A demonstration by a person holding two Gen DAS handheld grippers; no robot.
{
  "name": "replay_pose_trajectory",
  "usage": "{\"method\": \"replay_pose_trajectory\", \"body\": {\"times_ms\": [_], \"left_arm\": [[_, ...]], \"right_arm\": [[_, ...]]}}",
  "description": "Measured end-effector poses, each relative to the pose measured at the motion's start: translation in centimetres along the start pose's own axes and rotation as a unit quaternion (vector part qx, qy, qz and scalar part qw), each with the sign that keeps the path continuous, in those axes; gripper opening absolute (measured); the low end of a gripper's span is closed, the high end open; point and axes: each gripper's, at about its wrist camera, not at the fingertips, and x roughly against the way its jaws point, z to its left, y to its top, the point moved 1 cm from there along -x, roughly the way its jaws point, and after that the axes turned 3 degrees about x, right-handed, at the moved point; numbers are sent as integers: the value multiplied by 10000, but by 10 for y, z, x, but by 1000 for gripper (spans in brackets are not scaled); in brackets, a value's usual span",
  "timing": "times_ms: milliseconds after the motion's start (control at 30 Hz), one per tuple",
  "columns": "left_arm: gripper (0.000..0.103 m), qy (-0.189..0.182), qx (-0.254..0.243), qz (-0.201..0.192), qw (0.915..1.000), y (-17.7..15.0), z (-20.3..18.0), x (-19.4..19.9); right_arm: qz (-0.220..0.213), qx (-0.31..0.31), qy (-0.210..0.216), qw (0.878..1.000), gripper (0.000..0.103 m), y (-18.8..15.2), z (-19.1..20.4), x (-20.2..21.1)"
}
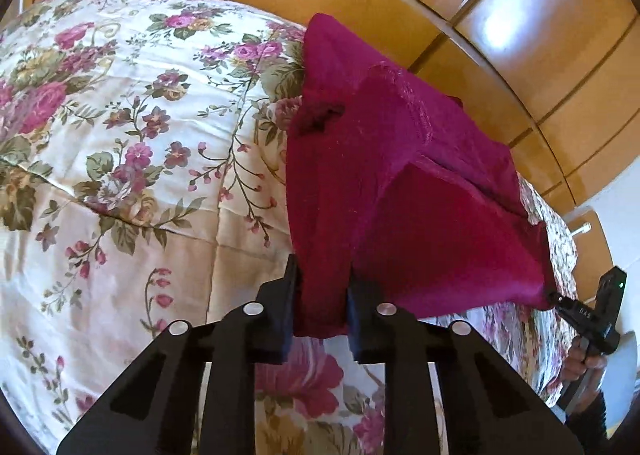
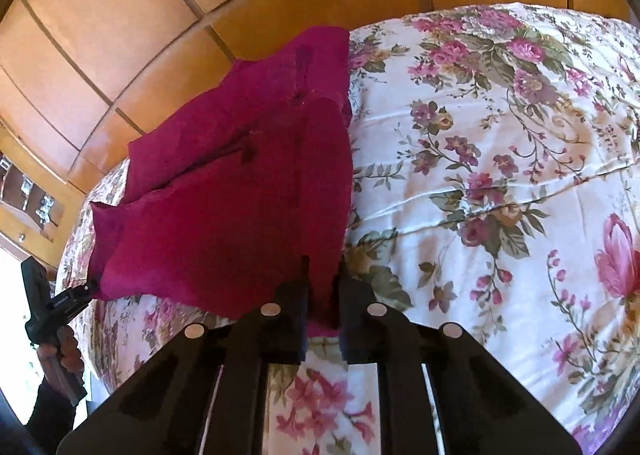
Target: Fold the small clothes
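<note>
Left wrist | left tongs (image 1: 322,295), right tongs (image 2: 323,287) pinch magenta garment (image 1: 400,183) | lettering unreadable

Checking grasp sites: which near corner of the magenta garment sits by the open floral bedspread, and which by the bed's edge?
The corner in the right gripper borders open bedspread. The garment corner in the left gripper is nearer the bed's edge.

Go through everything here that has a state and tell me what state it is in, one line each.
Left gripper: shut on a near corner of the garment.
Right gripper: shut on the other near corner.
Magenta garment: partly folded, near edge lifted, far end on the bedspread.
Floral bedspread: spread, lightly creased.
</note>
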Motion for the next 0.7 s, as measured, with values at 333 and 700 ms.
{"method": "replay_pose_trajectory", "body": {"times_ms": [333, 700], "left_arm": [[18, -175, -107, 54, 9998, -39, -6, 32], [17, -333, -42, 360, 9988, -117, -8, 82]], "right_arm": [[102, 12, 156, 9998, 8, -32, -7, 29], [609, 180, -78, 9980, 6, -104, -23, 82]]}}
